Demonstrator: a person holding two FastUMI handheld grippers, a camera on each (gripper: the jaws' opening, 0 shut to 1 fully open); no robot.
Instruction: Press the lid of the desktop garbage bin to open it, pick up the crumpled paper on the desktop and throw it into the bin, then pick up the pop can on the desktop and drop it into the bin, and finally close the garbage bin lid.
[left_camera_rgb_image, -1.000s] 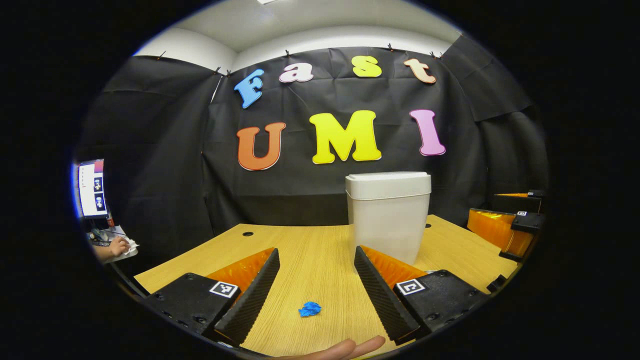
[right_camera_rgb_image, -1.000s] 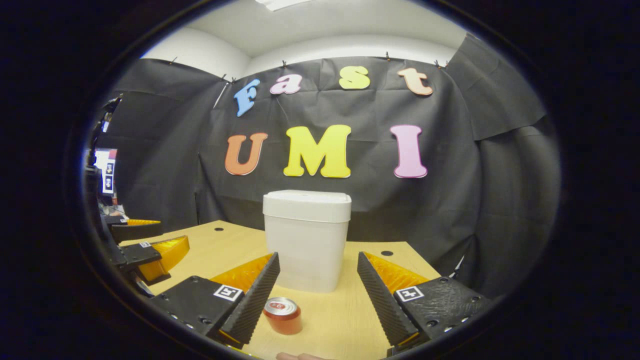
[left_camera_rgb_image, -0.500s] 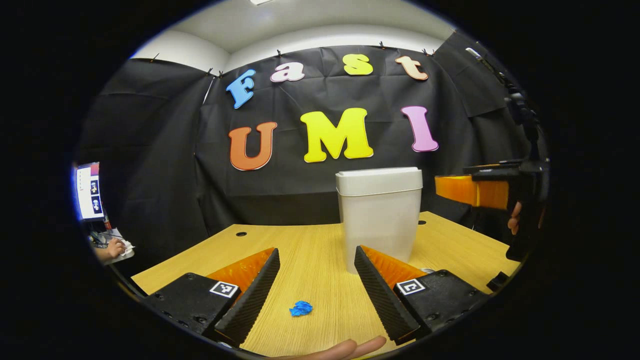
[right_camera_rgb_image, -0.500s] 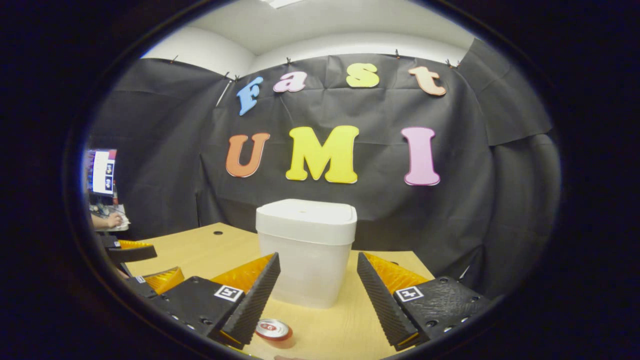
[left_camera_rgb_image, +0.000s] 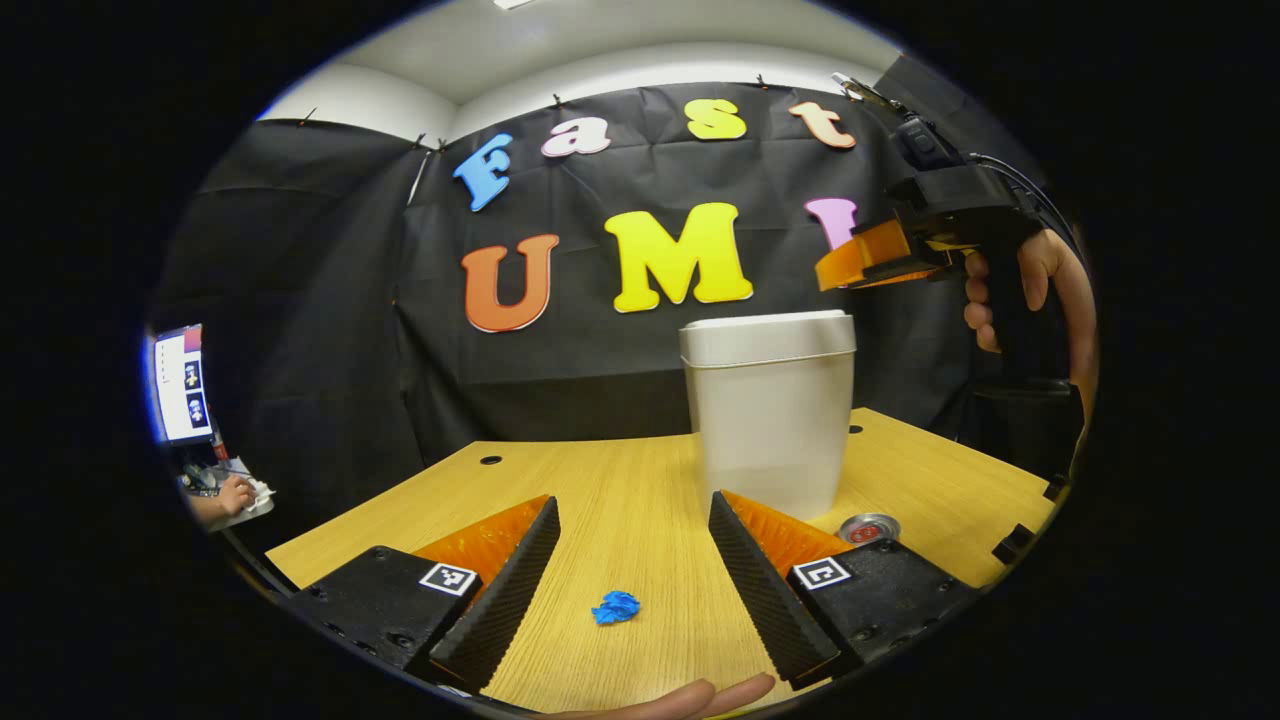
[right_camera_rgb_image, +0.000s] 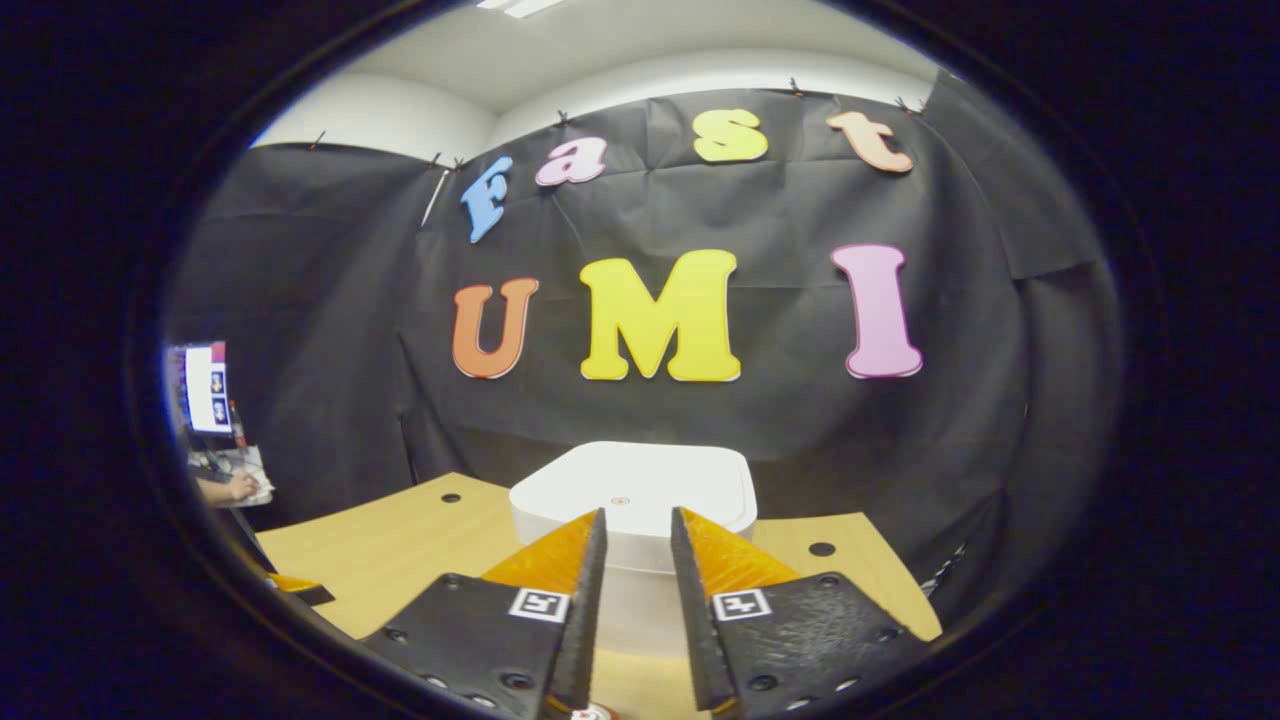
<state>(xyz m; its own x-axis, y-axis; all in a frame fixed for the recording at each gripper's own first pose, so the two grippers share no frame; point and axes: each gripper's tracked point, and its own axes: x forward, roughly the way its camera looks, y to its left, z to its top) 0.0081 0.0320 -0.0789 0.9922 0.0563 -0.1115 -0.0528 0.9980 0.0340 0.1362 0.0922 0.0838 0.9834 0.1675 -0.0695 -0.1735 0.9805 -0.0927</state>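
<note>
With the right gripper (right_camera_rgb_image: 635, 590) poised above the closed lid (right_camera_rgb_image: 632, 488) of the bin (left_camera_rgb_image: 770, 415), fingers narrowed and empty, lower vertically onto the lid's centre mark while the left gripper (left_camera_rgb_image: 632, 575), fingers wide, waits over the crumpled paper (left_camera_rgb_image: 616, 606).

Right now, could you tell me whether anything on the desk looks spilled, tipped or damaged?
Nothing stands out: the bin stands upright with its lid shut, the can is upright, and the crumpled paper lies loose on the desk.

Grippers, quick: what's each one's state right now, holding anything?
Left gripper: tongs open, empty, low over the crumpled paper.
Right gripper: tongs nearly shut, narrow gap, empty, above the bin lid.
</note>
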